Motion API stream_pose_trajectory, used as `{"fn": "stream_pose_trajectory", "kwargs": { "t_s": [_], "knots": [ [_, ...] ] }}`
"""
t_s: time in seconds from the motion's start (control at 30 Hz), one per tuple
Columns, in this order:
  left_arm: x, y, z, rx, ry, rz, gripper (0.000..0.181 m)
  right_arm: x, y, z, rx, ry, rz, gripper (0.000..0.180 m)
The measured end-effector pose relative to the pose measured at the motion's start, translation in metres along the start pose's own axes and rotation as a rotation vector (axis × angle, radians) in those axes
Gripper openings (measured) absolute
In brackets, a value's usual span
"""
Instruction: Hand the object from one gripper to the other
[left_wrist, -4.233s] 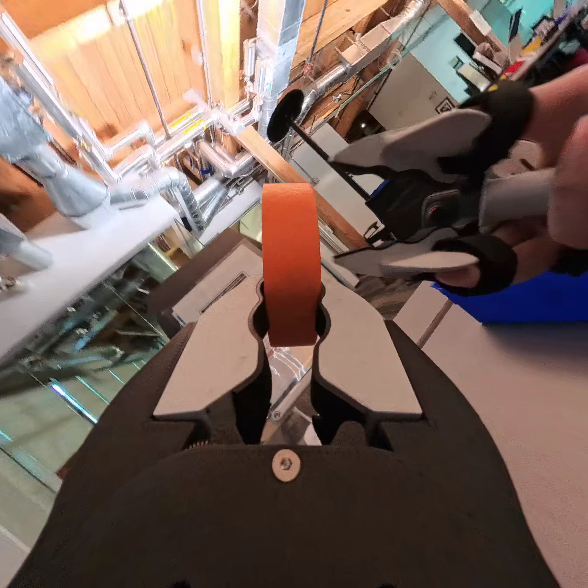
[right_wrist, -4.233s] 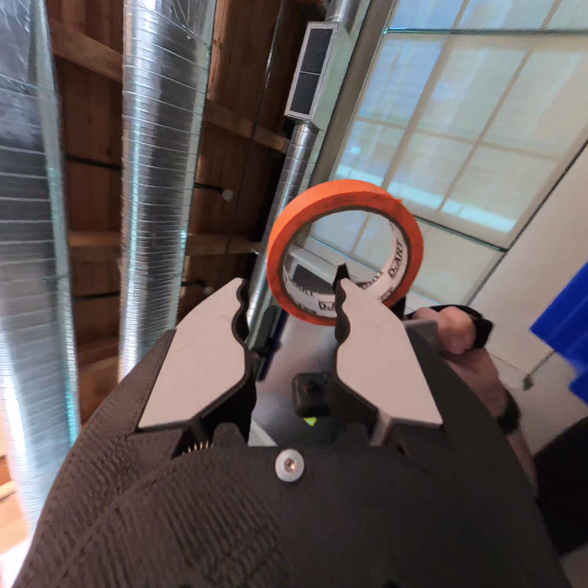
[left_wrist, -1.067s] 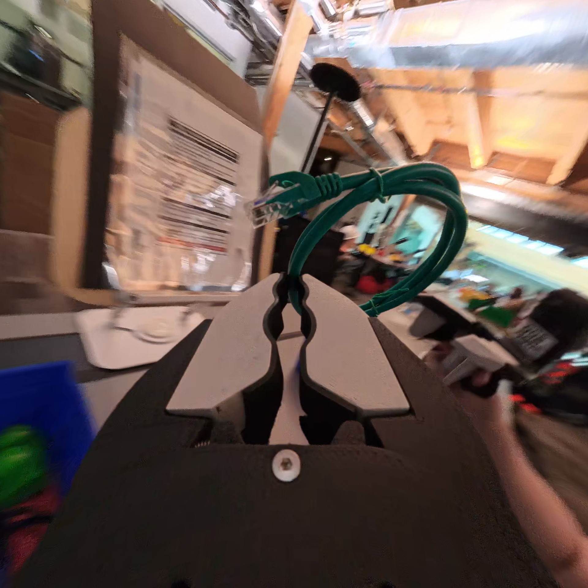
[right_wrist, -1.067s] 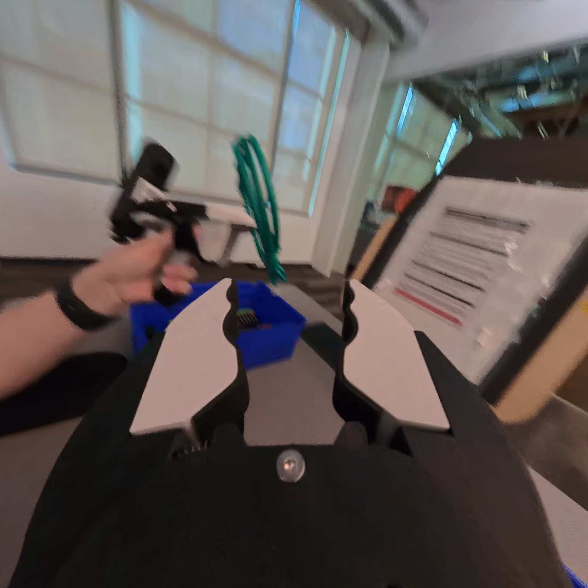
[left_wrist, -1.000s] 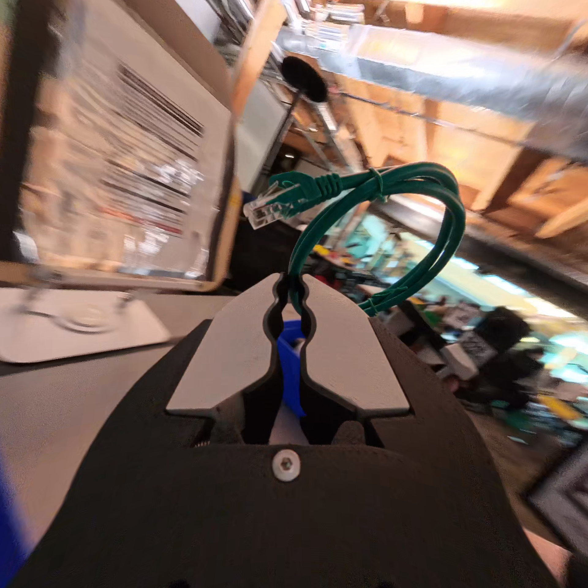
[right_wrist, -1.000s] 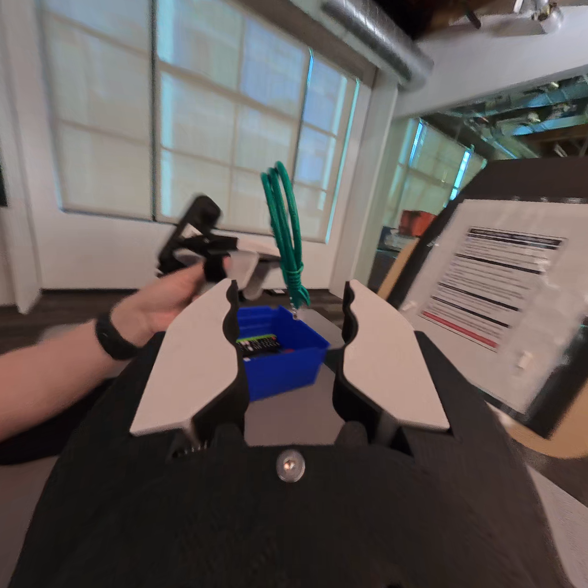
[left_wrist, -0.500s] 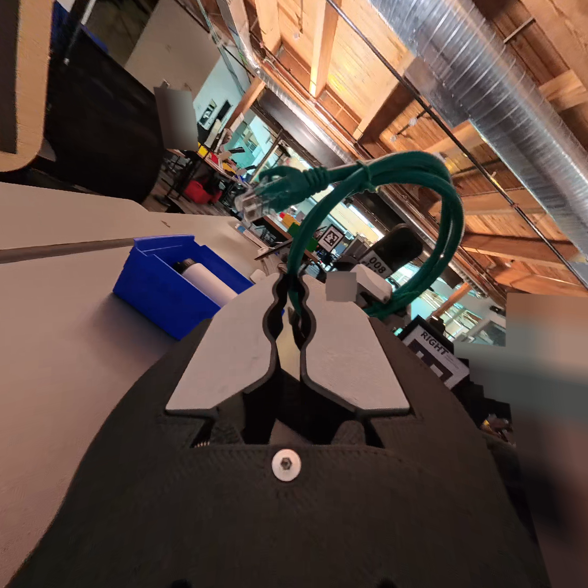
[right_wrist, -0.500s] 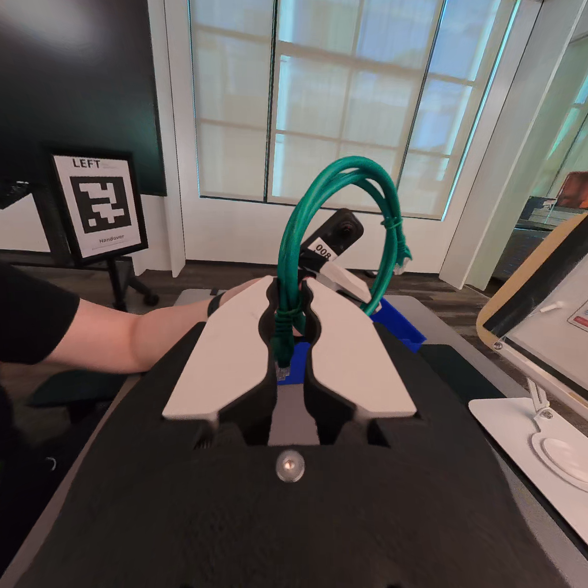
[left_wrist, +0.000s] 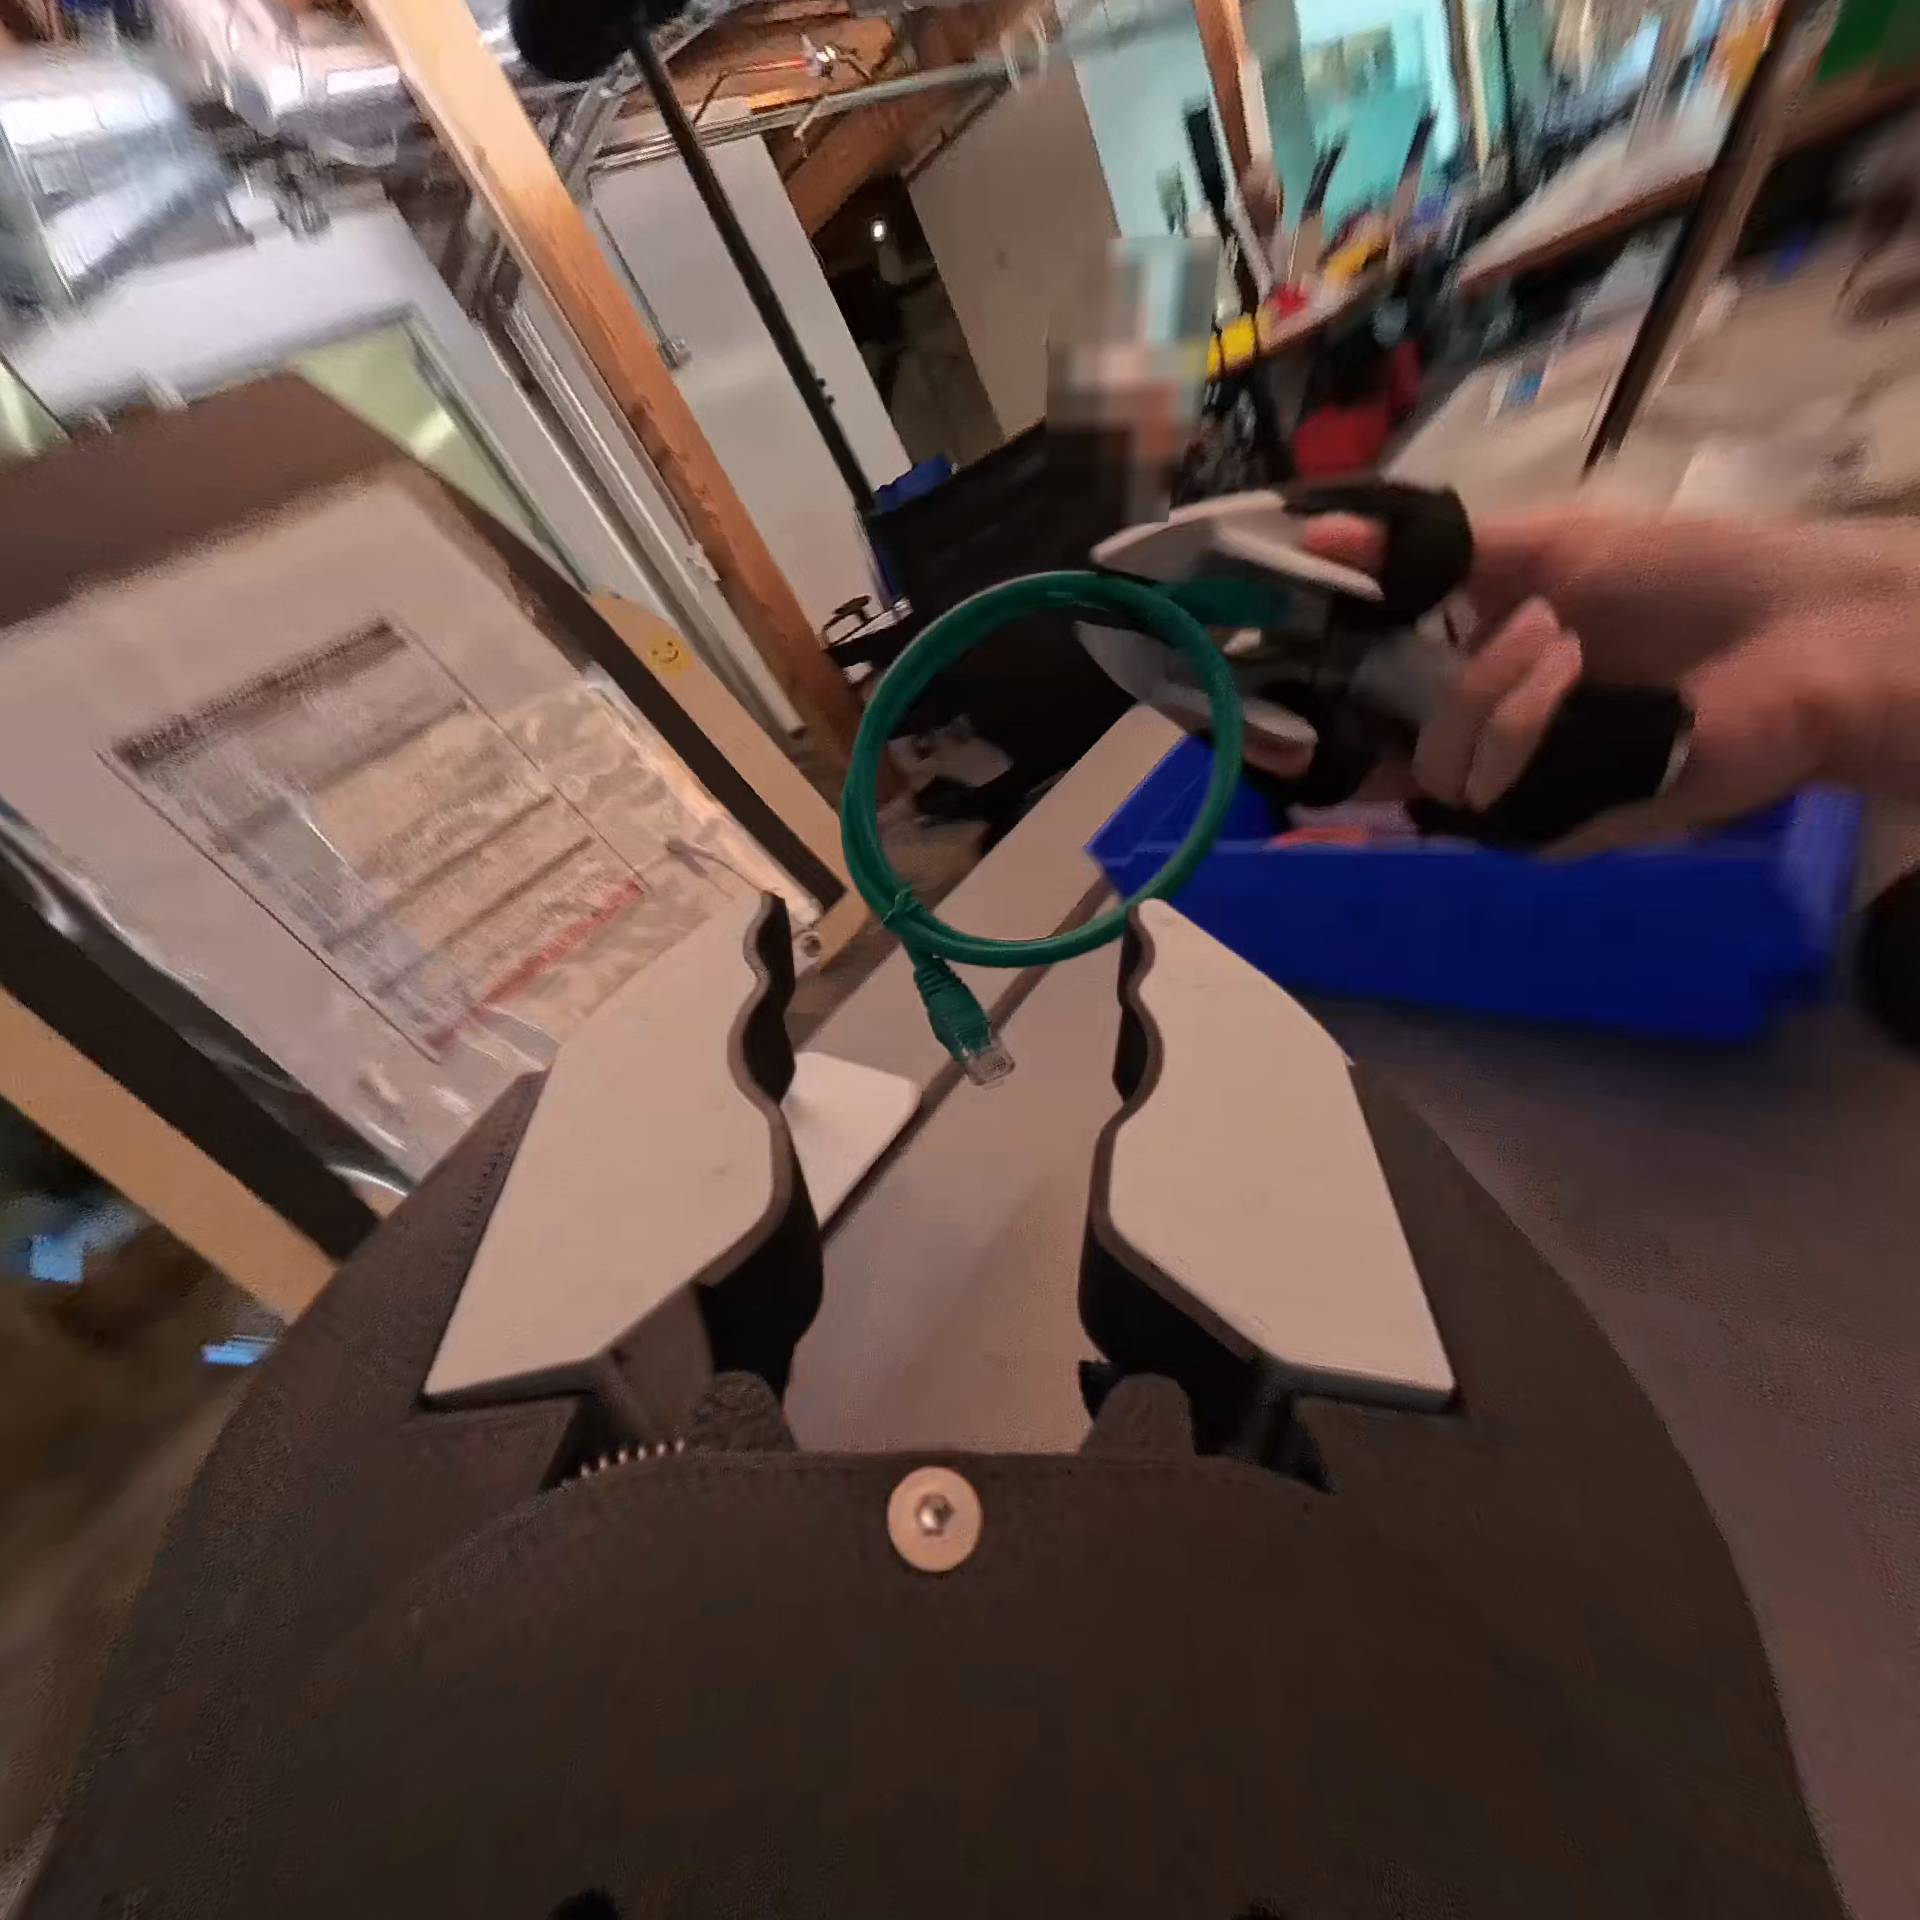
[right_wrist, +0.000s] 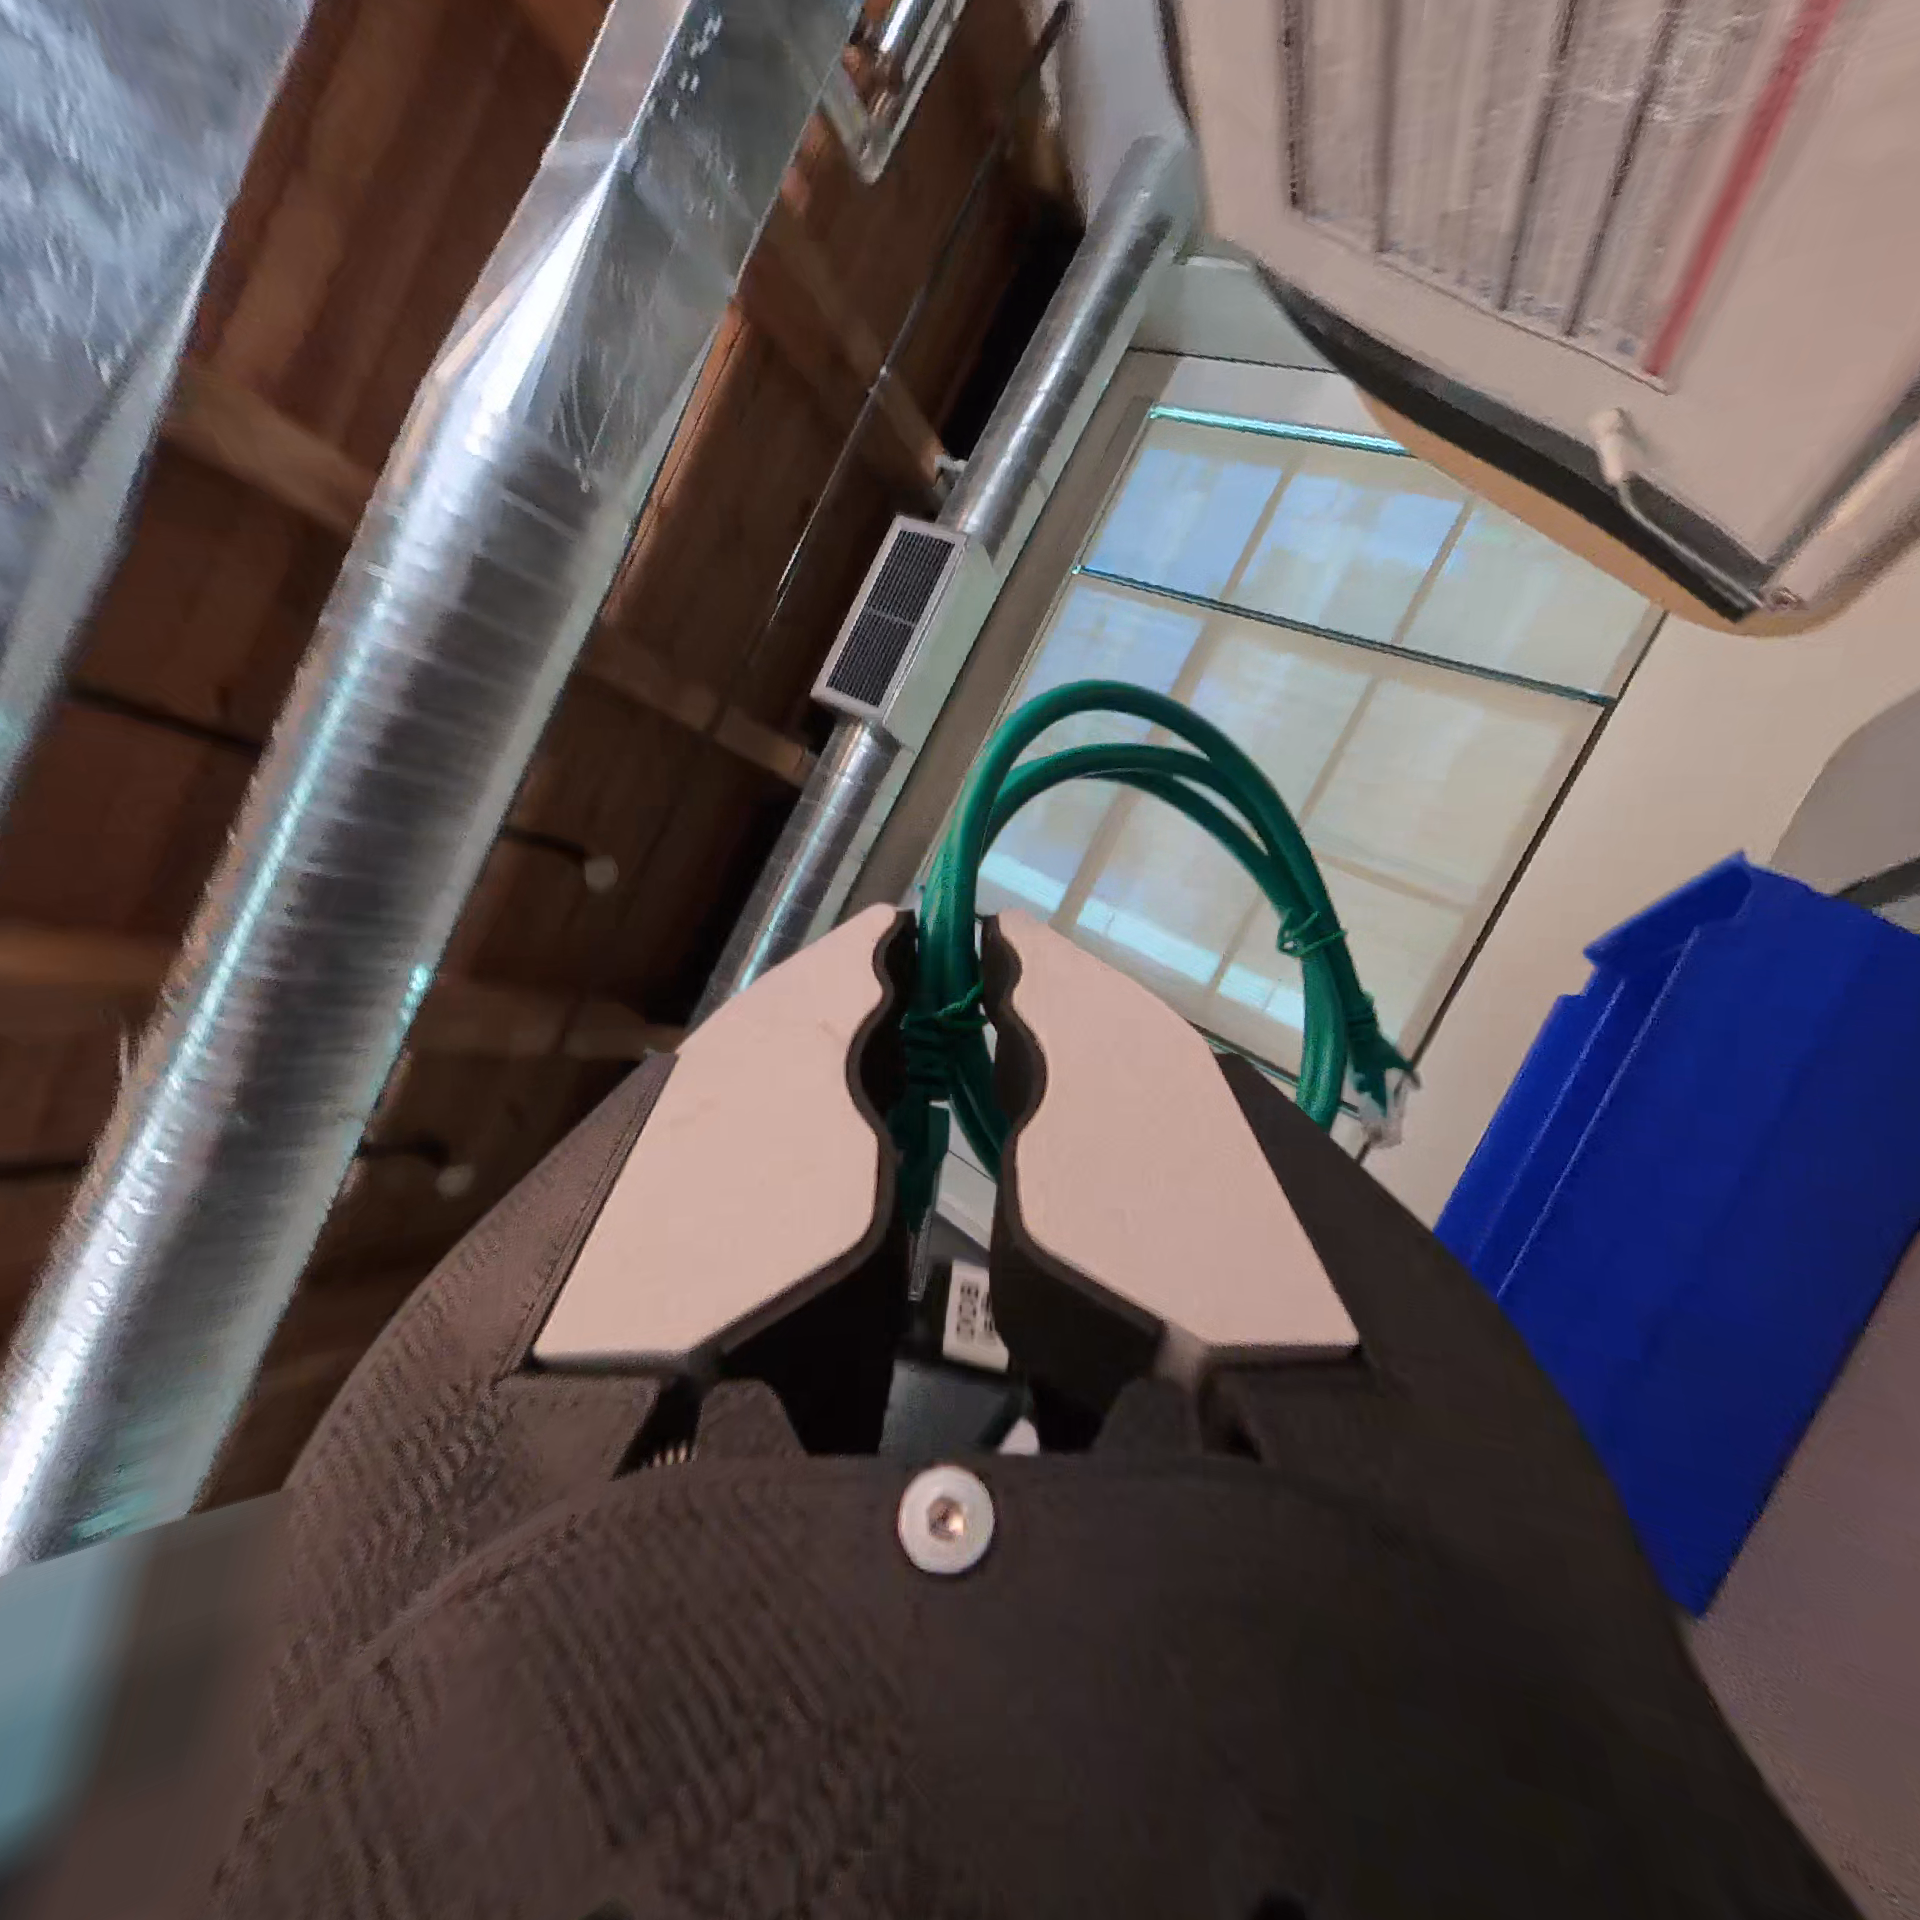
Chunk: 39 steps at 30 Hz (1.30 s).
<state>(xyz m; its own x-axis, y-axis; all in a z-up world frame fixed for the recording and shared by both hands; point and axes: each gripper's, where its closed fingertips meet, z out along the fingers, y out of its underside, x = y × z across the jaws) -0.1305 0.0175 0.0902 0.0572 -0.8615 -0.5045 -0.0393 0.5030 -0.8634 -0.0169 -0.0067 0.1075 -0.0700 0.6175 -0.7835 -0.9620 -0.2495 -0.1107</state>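
Clamping a coiled green cable (right_wrist: 1132, 831), the right tongs (right_wrist: 951, 925) are closed on the bundled strands where a thin wire tie wraps them. From the tips the coil arches up and over toward 2 o'clock in the right wrist view, and 1 clear-tipped plug (right_wrist: 1377, 1091) hangs at its far end. Silver ducts (right_wrist: 447, 582) and wooden beams are seen at 10 o'clock, a paned window (right_wrist: 1340, 665) at 1 o'clock, and a blue bin (right_wrist: 1704, 1174) at 3 o'clock.

The left tongs (left_wrist: 951, 961) are spread wide apart and nothing is held between them. In the left wrist view the cable (left_wrist: 1039, 769) is seen as a ring hanging just beyond the tips, with 1 plug dangling into the gap without touching either finger. The ring's upper edge at 1 o'clock is gripped by the right tongs (left_wrist: 1164, 613), which are held by a hand (left_wrist: 1662, 665). Below that hand a blue bin (left_wrist: 1507, 925) rests on the grey counter (left_wrist: 1662, 1195). A framed printed sheet (left_wrist: 364, 810) stands at 10 o'clock.
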Motion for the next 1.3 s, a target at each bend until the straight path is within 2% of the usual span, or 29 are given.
{"fn": "stream_pose_trajectory", "kwargs": {
  "t_s": [0.13, 0.2, 0.37, 0.43, 0.47, 0.5, 0.57, 0.63, 0.7, 0.8, 0.87, 1.0, 1.1, 1.17, 1.23, 1.3],
  "knots": [
    [0.031, 0.029, 0.019, -0.166, -0.077, 0.476, 0.060, 0.013, 0.004, -0.001, 0.027, 0.018, 0.100, 0.013],
    [0.038, 0.043, 0.028, -0.227, -0.121, 0.604, 0.059, 0.013, 0.011, 0.002, 0.039, 0.016, 0.123, 0.013],
    [0.032, 0.038, 0.032, -0.194, -0.256, 0.649, 0.054, 0.010, 0.047, 0.013, 0.030, 0.001, 0.190, 0.013],
    [0.029, 0.035, 0.029, -0.182, -0.267, 0.665, 0.044, 0.009, 0.062, 0.018, 0.016, -0.003, 0.219, 0.013],
    [0.028, 0.032, 0.026, -0.168, -0.277, 0.687, 0.028, 0.009, 0.069, 0.020, 0.004, -0.004, 0.241, 0.013],
    [0.030, 0.030, 0.023, -0.149, -0.267, 0.718, 0.003, 0.007, 0.074, 0.022, -0.003, -0.017, 0.262, 0.012],
    [0.029, 0.025, 0.019, -0.116, -0.255, 0.690, 0.001, 0.002, 0.080, 0.027, -0.042, -0.031, 0.225, 0.013],
    [0.021, 0.020, 0.016, -0.110, -0.237, 0.562, 0.001, -0.005, 0.086, 0.031, -0.151, -0.009, 0.064, 0.016],
    [0.012, 0.008, 0.010, -0.072, -0.216, 0.400, 0.001, -0.014, 0.085, 0.034, -0.219, 0.024, -0.147, 0.027],
    [-0.004, -0.014, -0.004, 0.012, -0.154, 0.093, 0.001, -0.034, 0.080, 0.036, -0.245, 0.034, -0.452, 0.040],
    [-0.014, -0.030, -0.016, 0.088, -0.075, -0.139, 0.000, -0.046, 0.082, 0.037, -0.269, 0.024, -0.683, 0.039],
    [-0.036, -0.060, -0.043, 0.299, 0.087, -0.604, 0.001, -0.039, 0.091, 0.036, -0.289, 0.115, -1.282, 0.047],
    [-0.044, -0.068, -0.054, 0.382, 0.235, -0.906, 0.001, -0.028, 0.120, 0.036, -0.354, 0.122, -1.757, 0.051],
    [-0.045, -0.069, -0.055, 0.405, 0.309, -1.055, 0.001, -0.016, 0.141, 0.035, -0.405, 0.138, -2.091, 0.052],
    [-0.044, -0.070, -0.055, 0.435, 0.344, -1.154, 0.001, -0.013, 0.161, 0.032, -0.362, 0.118, -2.428, 0.052],
    [-0.042, -0.070, -0.053, 0.456, 0.350, -1.223, 0.001, -0.012, 0.185, 0.028, -0.302, 0.057, -2.691, 0.042]
  ]
}}
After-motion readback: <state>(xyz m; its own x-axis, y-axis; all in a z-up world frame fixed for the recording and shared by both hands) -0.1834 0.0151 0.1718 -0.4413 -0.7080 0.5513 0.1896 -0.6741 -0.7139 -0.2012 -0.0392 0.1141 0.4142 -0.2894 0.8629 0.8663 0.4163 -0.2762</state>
